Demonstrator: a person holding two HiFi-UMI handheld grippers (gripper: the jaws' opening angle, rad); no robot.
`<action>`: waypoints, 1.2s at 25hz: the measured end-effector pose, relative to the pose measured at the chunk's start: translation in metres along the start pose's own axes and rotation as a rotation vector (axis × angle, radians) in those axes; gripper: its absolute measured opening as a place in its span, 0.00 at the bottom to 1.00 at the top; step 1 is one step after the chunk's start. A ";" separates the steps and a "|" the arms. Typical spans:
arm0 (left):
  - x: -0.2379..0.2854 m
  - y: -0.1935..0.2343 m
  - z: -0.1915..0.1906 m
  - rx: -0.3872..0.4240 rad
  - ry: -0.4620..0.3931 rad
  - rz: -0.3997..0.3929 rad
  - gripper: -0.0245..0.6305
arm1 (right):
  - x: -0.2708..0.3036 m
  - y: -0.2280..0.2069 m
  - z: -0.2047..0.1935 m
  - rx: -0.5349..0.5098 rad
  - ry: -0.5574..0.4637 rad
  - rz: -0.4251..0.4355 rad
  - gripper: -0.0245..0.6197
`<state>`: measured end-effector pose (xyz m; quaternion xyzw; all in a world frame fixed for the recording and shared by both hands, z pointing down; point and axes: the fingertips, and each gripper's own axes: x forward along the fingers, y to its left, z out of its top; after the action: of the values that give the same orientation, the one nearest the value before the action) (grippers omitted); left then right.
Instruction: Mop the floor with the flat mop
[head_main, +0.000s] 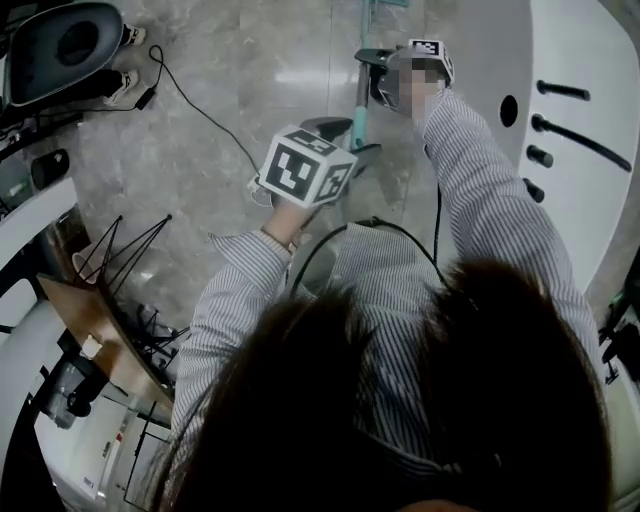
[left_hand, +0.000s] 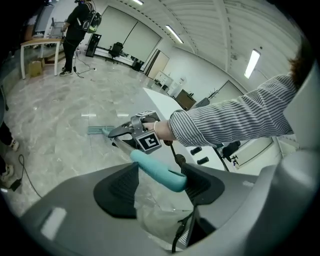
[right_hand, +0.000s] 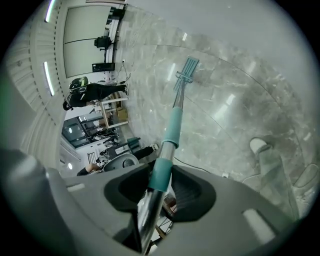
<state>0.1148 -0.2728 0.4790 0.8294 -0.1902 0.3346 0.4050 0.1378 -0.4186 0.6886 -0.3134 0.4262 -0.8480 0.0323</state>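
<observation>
Flat mop (right_hand: 173, 125): teal end grip clamped in left claw (left_hand: 159, 175); pole clamped in right claw (right_hand: 161, 184); head on marble floor (right_hand: 240, 105).

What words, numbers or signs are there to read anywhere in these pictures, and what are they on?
No readable words or numbers anywhere.
Near marker cube: black-and-white square pattern, no letters.
Far marker cube: same kind of pattern, no letters.
Small sticker on the white cabinet, head view, lower left: too small to read.
</observation>
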 end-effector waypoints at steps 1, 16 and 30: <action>0.006 0.006 0.012 0.000 -0.001 0.001 0.45 | 0.000 0.007 0.014 -0.002 -0.004 -0.001 0.25; 0.026 0.037 0.051 -0.050 -0.016 0.017 0.42 | 0.010 0.035 0.066 0.008 -0.053 0.013 0.25; -0.010 -0.016 -0.087 -0.064 -0.016 0.011 0.41 | 0.001 -0.050 -0.056 0.012 -0.056 -0.002 0.24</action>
<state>0.0822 -0.1938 0.5021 0.8176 -0.2088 0.3240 0.4278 0.1167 -0.3480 0.7013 -0.3373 0.4199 -0.8413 0.0453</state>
